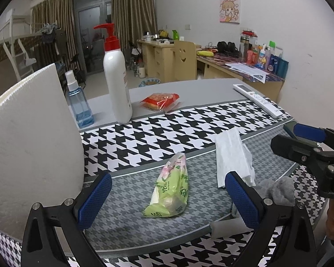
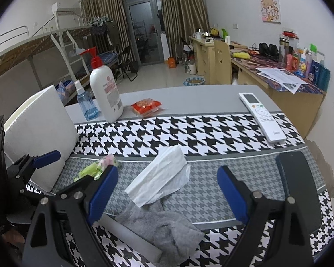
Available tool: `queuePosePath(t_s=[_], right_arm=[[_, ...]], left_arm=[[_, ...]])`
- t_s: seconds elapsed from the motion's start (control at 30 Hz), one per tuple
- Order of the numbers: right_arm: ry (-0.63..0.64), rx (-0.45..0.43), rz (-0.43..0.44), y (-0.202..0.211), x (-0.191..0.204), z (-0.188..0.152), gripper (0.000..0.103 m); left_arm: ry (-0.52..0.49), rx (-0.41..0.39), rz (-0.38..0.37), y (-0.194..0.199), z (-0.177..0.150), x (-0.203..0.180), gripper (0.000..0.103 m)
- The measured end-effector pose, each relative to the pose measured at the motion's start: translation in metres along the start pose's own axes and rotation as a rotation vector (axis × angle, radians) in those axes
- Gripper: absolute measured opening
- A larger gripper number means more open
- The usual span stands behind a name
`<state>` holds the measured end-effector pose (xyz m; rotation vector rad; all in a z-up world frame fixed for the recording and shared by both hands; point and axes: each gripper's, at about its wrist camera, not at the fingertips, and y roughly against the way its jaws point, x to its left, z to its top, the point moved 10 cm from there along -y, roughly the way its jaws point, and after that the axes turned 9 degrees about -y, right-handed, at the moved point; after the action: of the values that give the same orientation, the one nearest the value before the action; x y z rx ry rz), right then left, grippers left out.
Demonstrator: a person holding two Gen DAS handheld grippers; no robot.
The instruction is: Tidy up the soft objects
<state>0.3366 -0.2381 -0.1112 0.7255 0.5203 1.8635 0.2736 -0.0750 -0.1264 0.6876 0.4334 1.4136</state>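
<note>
A green soft tissue pack (image 1: 170,191) lies on the grey houndstooth cloth, just ahead of and between the spread fingers of my left gripper (image 1: 168,176), which is open and empty. To its right rests a folded white paper tissue (image 1: 231,155), and beyond that a crumpled grey sock (image 1: 278,189). My right gripper (image 2: 167,171) is open and hovers over the white tissue (image 2: 162,178) and the grey sock (image 2: 162,229), holding nothing. It also shows at the right edge of the left wrist view as the right gripper (image 1: 280,135).
A white foam board (image 1: 33,144) stands at the left. Behind are a pump bottle (image 1: 117,77), a blue spray bottle (image 1: 79,102), a red snack pack (image 1: 160,101) and a remote (image 2: 262,115). A black phone (image 2: 298,189) lies at the right; a white strip (image 2: 133,235) sits under the sock.
</note>
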Motion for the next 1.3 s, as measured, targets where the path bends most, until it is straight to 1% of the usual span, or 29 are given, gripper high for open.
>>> queuePosePath(t_s=[0.4, 0.63, 0.83, 1.03, 1.13, 1.23, 1.3], right_arm=[[0.013, 0.055, -0.001, -0.022, 0.002, -0.006, 0.093], [0.026, 0.082, -0.007, -0.031, 0.005, -0.008, 0.093], [0.026, 0.106, -0.015, -0.040, 0.005, -0.013, 0.093], [0.019, 0.121, -0.021, -0.046, 0.004, -0.013, 0.093], [0.025, 0.128, -0.019, -0.049, 0.006, -0.015, 0.093], [0.027, 0.137, -0.016, -0.051, 0.007, -0.016, 0.093], [0.024, 0.143, -0.012, -0.054, 0.007, -0.016, 0.093]], left_arm=[[0.020, 0.035, -0.023, -0.014, -0.006, 0.002, 0.102], [0.031, 0.054, -0.035, -0.019, -0.009, 0.004, 0.098], [0.029, 0.074, -0.049, -0.022, -0.014, 0.003, 0.089], [0.022, 0.090, -0.046, -0.025, -0.018, 0.002, 0.084], [0.012, 0.098, -0.049, -0.027, -0.020, 0.001, 0.078], [0.030, 0.118, -0.056, -0.029, -0.024, 0.002, 0.068], [0.041, 0.128, -0.063, -0.031, -0.025, 0.004, 0.065]])
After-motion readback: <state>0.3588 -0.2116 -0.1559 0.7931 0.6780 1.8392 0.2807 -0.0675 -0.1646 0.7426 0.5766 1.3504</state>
